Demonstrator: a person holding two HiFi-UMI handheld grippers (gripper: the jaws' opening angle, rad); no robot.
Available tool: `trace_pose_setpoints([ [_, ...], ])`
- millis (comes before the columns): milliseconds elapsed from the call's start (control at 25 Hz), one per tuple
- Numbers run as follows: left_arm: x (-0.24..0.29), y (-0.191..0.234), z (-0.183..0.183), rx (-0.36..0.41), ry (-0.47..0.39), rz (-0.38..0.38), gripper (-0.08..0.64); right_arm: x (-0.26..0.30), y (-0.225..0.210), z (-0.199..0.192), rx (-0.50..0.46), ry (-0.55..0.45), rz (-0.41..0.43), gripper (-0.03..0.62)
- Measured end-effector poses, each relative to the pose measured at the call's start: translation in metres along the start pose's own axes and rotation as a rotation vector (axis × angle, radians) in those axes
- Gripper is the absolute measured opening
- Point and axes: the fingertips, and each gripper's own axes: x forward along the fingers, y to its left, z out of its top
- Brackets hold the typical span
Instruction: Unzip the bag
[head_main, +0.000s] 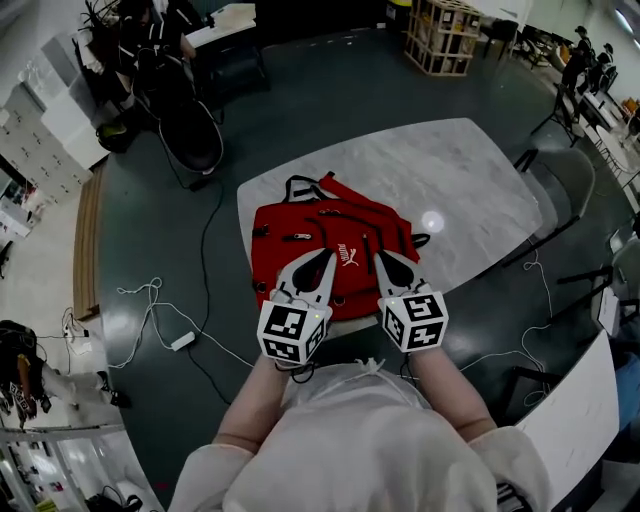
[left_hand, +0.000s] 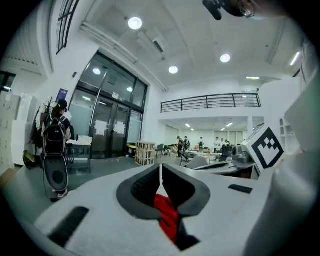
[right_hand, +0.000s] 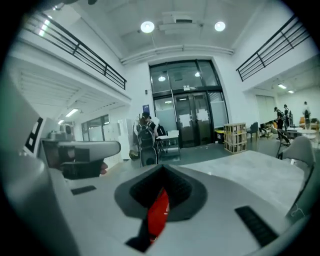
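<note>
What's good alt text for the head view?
Seen from above, a red bag lies on a pale grey table. The left gripper and right gripper both rest on its near edge, fingers shut on red fabric.

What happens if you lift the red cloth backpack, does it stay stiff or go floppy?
Probably floppy: the red cloth backpack lies low and slumped on the grey stone-look table, so it looks soft and not very full. It likely won't roll or tip, since it rests flat. A push might bunch the cloth before the whole bag slides.

Dark floor (head_main: 330, 100), marble table (head_main: 470, 190), glass doors (right_hand: 185, 120)
</note>
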Motion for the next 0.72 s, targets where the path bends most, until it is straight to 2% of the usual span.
trace_pose_setpoints([
  [280, -0.011, 0.007, 0.05, 0.025, -0.143, 0.032, 0.031, -0.007, 0.008, 0.034, -0.043, -0.073, 0.007, 0.026],
  [720, -0.013, 0.027, 0.043, 0.007, -0.126, 0.052, 0.031, 0.006, 0.018, 0.025, -0.043, -0.046, 0.01, 0.026],
])
